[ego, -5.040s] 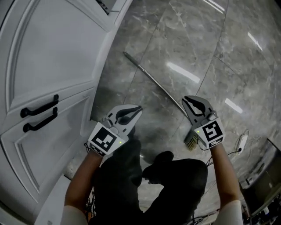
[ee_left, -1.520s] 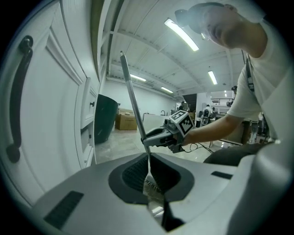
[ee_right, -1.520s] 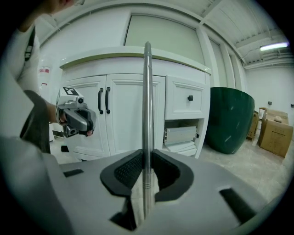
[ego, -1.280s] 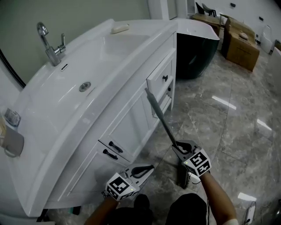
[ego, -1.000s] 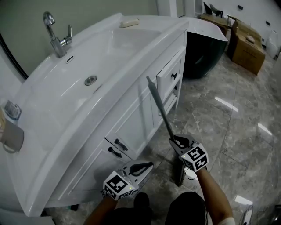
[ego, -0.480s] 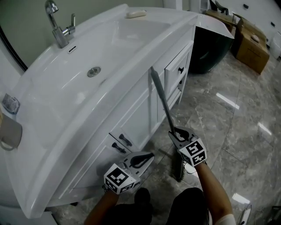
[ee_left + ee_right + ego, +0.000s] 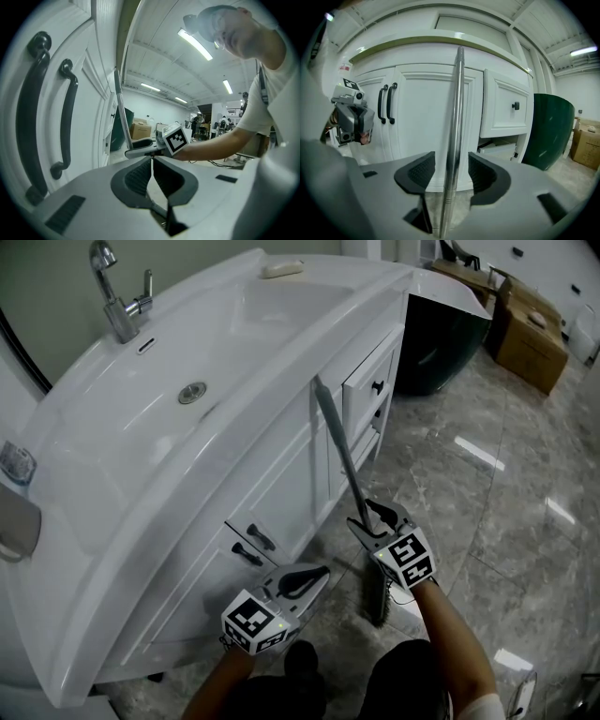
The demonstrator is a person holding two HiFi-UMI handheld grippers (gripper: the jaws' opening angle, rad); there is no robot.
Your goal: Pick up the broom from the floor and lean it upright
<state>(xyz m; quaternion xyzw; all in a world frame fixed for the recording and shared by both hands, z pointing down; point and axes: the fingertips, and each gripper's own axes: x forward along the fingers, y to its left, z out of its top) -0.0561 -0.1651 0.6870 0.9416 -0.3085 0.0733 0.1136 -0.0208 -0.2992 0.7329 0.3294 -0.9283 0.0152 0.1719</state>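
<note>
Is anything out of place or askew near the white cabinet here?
Yes: the lower drawer of the cabinet is ajar, sticking out under the closed upper drawer. The broom leans tilted against the cabinet, but that looks intended.

tongs: two, left tongs (image 7: 323,571) and right tongs (image 7: 368,517), the latter's jaws just opening
brooms: one (image 7: 339,451), between right tongs' jaws
door handles: two (image 7: 261,537), beside left tongs
taps: one (image 7: 117,296), far beyond both
soaps: one (image 7: 281,268)
</note>
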